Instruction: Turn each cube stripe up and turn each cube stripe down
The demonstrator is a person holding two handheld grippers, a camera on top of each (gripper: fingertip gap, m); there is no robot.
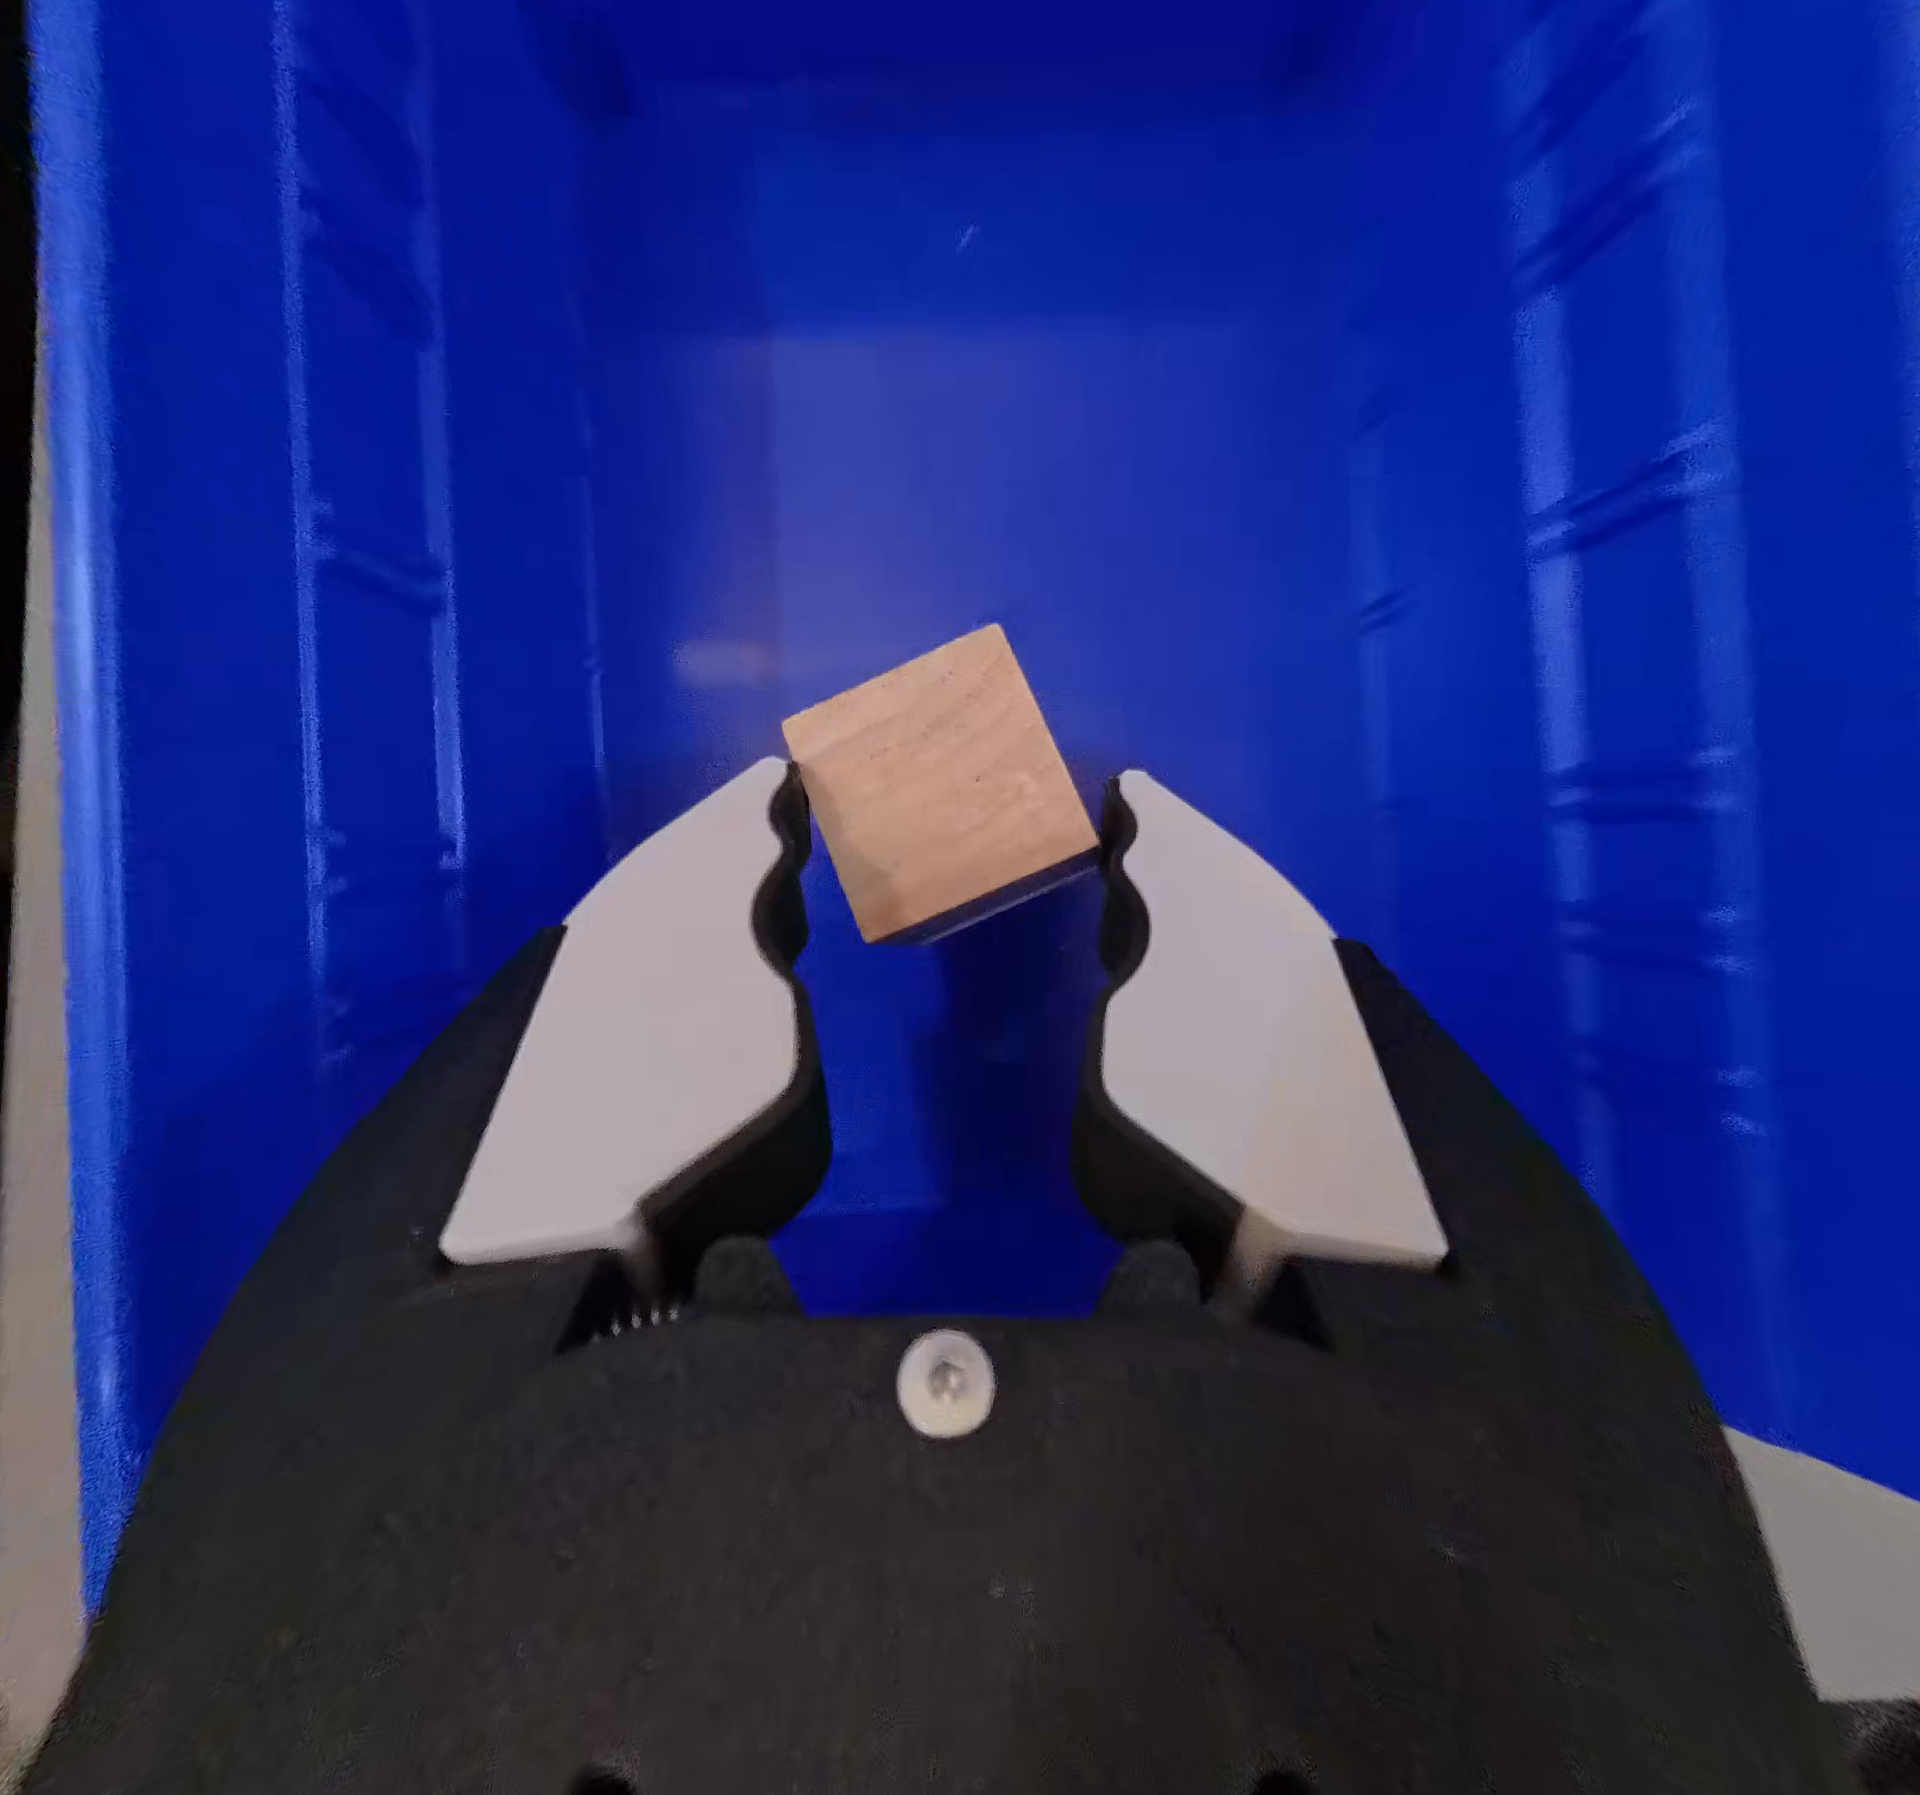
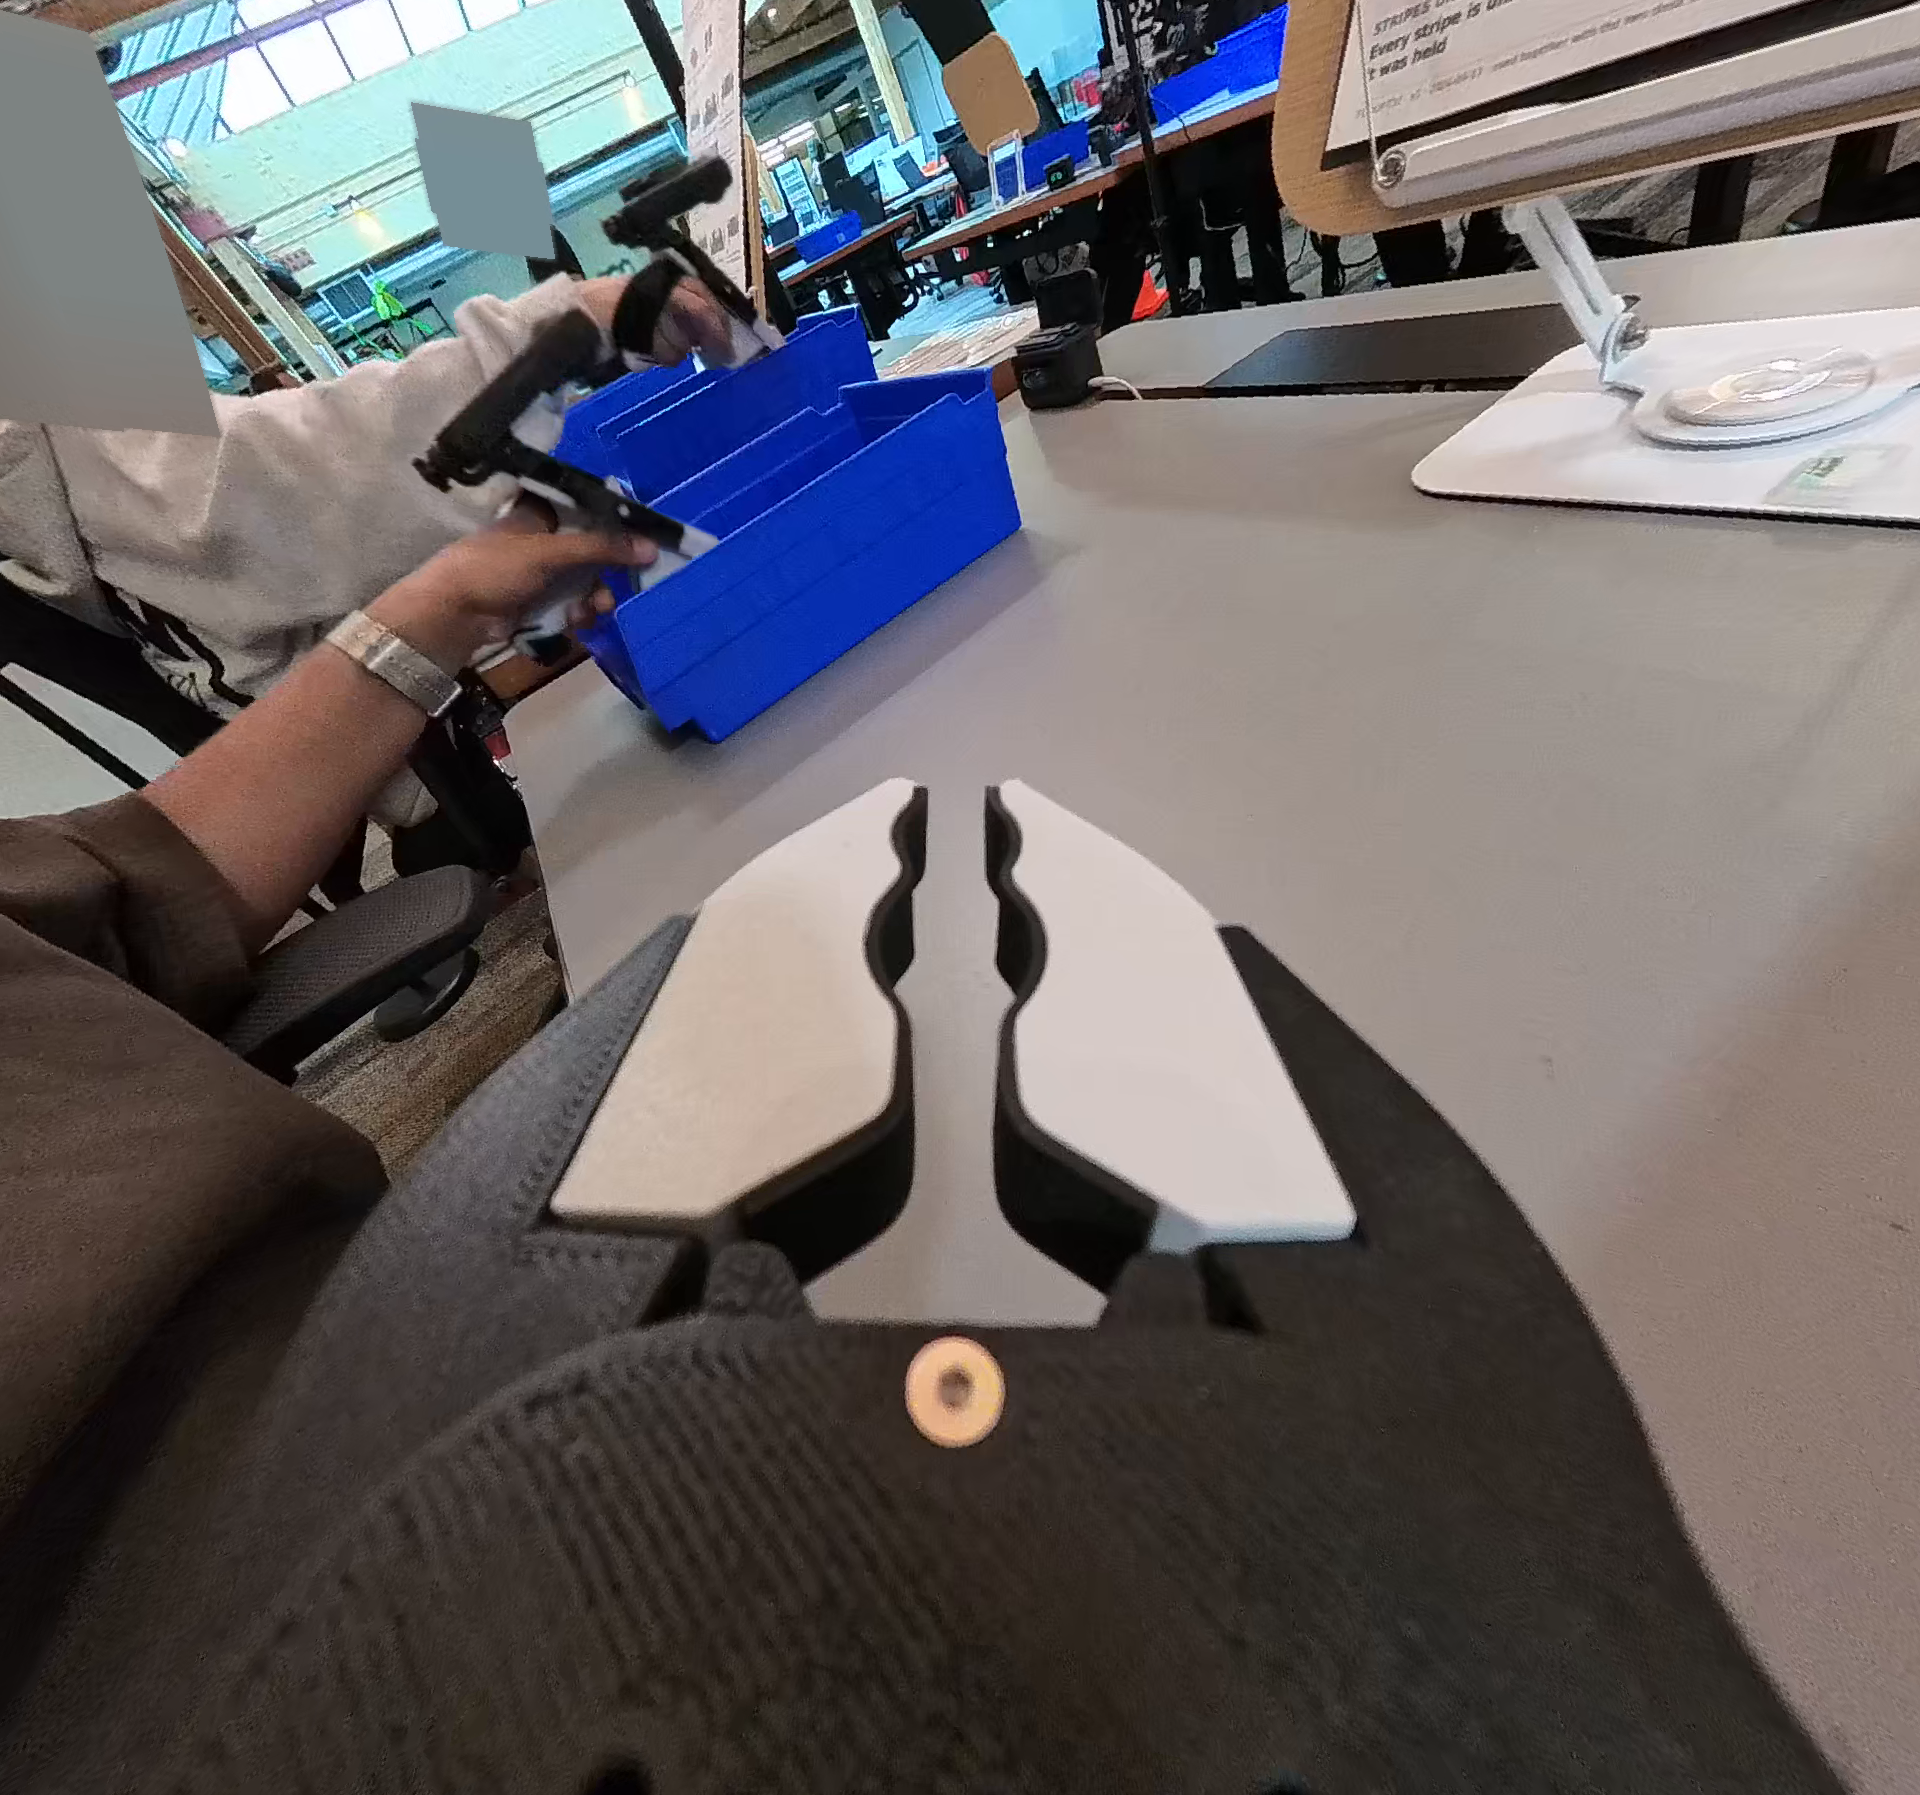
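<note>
- Left wrist view: the left gripper [image 1: 951,810] reaches into a blue plastic bin [image 1: 312,602], and a plain wooden cube [image 1: 940,784] sits tilted between its fingertips, one corner against the left tip and another close to or touching the right tip.
- The jaws stand at about the cube's width. Whether they truly pinch it or only bracket it is hard to tell, since the contact is at corners only.
- No stripe shows on the faces turned toward the camera; a dark edge along the cube's underside may be the stripe, but it could also be shadow.
- To do this step well, the grip should likely be squared up: flat pads on two opposite faces, not on corners, so the cube cannot spin out while it is rolled over.
- Right wrist view: the right gripper [image 2: 954,810] hovers low over the grey worktop [image 2: 1455,706], holding nothing, its jaws drawn to a narrow slit.
- Farther off, a blue bin [image 2: 810,582] rests on the worktop, with a hand [image 2: 520,571] working a gripper at its near end.
- A document stand [image 2: 1662,374] occupies the far right.
</note>
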